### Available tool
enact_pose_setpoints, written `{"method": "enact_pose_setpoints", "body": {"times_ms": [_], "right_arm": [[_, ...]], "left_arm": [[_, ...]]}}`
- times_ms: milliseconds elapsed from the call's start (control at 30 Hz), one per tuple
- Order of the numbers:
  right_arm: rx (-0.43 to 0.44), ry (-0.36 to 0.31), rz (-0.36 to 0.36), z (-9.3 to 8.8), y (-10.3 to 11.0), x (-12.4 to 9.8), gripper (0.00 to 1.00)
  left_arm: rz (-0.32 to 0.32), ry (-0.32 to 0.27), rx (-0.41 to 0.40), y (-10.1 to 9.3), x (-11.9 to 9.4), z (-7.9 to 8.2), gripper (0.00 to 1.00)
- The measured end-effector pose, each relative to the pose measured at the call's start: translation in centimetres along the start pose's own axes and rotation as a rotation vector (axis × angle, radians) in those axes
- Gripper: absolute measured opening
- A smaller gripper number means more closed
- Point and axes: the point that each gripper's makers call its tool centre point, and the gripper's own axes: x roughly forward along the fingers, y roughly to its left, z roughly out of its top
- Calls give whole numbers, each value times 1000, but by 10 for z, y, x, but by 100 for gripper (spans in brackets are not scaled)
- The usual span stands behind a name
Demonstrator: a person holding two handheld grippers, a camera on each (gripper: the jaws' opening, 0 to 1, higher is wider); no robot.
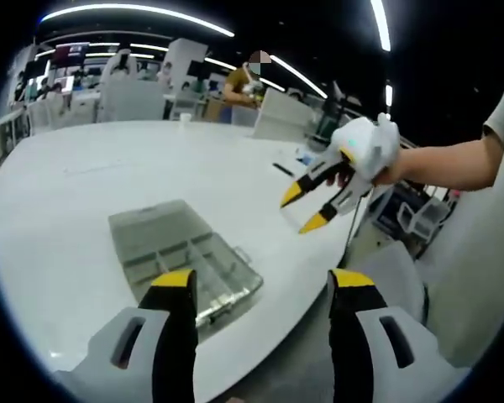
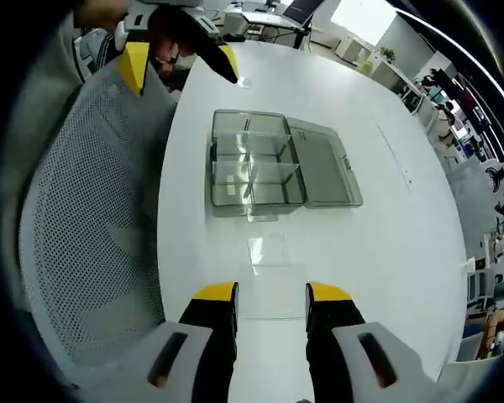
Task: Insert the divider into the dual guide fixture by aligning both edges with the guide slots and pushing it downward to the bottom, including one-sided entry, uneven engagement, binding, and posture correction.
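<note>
So both tongs hang clear above table (image 2: 403, 252), empty, jaws apart: left tongs (image 1: 260, 290), right tongs (image 2: 270, 298). Clear box (image 2: 256, 168) lies with lid flat open, slots exposed for loading. Clear divider (image 2: 267, 250) lies flat just beside box, below right tongs, probably next pickup.

A clear, smoke-tinted plastic compartment box (image 2: 256, 161) lies open on the white table (image 2: 403, 252), close to its curved edge beside the mesh chair. Its tray half is split by upright partitions into several cells; the flat hinged lid (image 2: 323, 164) lies folded out alongside, toward the table's middle. A small clear rectangular plastic divider (image 2: 269, 249) lies flat on the table just beside the tray, apart from it. In the left gripper view the same box (image 1: 185, 256) sits near the table's edge.
</note>
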Motion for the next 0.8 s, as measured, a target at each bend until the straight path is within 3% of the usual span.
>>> {"method": "enact_pose_setpoints", "body": {"times_ms": [800], "right_arm": [[-32, -166, -59, 61, -6, -22, 27]], "left_arm": [[-13, 15, -11, -1, 1, 1, 60]]}}
